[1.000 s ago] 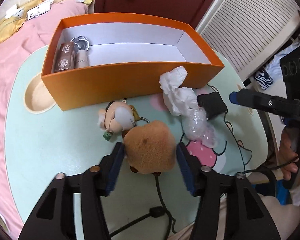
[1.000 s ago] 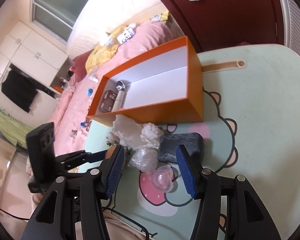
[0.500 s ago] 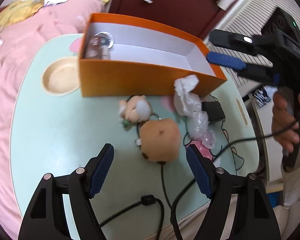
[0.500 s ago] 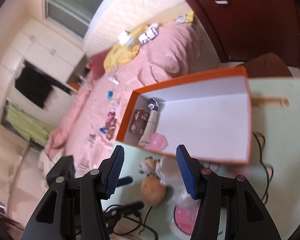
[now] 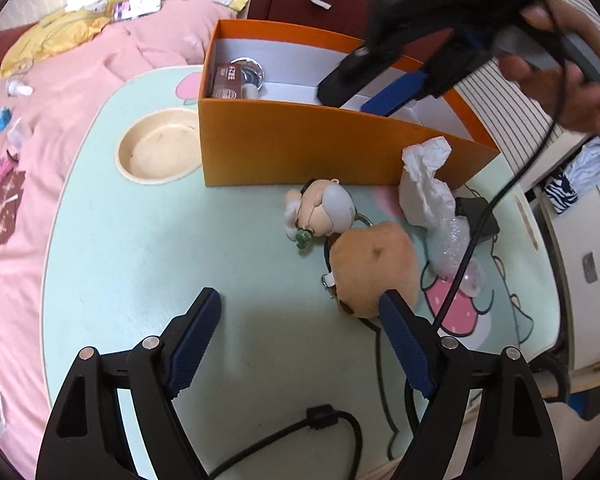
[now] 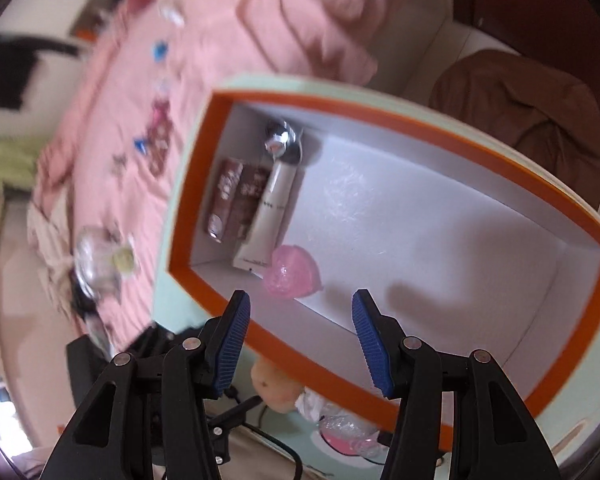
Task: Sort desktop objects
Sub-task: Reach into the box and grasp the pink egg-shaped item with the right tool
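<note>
Both sets of jaws stand spread and hold nothing. The left gripper (image 5: 300, 334) hangs low over the table (image 5: 140, 280), its right finger just beside the brown plush (image 5: 374, 270), which lies in front of the orange box (image 5: 300, 144). The right gripper (image 6: 300, 334) hangs above that box. Inside, a pink ball (image 6: 294, 272) lies against the near wall, touching a white tube (image 6: 268, 216) and beside a brown carton (image 6: 236, 204).
</note>
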### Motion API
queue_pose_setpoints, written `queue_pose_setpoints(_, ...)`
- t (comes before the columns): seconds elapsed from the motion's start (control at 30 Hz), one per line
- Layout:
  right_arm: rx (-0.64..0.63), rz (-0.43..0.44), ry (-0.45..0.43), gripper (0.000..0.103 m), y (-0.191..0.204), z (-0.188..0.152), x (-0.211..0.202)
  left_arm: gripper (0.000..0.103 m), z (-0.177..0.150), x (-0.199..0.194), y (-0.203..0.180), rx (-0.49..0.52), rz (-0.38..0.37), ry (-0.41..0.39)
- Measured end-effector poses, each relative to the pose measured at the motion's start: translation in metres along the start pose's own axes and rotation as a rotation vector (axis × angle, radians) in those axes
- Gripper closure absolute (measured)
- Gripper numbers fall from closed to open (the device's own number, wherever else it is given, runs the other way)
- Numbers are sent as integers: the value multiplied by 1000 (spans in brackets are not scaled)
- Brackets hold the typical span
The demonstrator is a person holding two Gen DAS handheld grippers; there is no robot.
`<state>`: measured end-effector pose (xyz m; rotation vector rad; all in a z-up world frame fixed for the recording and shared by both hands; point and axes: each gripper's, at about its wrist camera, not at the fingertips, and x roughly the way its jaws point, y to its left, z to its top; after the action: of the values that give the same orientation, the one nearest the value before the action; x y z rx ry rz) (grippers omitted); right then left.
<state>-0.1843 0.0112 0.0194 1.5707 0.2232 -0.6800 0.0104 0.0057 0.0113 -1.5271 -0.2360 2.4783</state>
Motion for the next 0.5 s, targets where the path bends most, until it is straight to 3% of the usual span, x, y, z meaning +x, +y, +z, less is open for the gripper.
queue_pose_setpoints(0.3,-73,-111,148,50,25,26,36,21,-6,3,-2,-1,-12,-17)
queue_pose_setpoints(0.47,-138,-253,155,61,41,23,46,21,-8,3,-3,-6,-14,-18)
queue_pose_setpoints(0.5,-155,-283,152,68,44,22,45,21,-9,3,-4,-7,-15,-18)
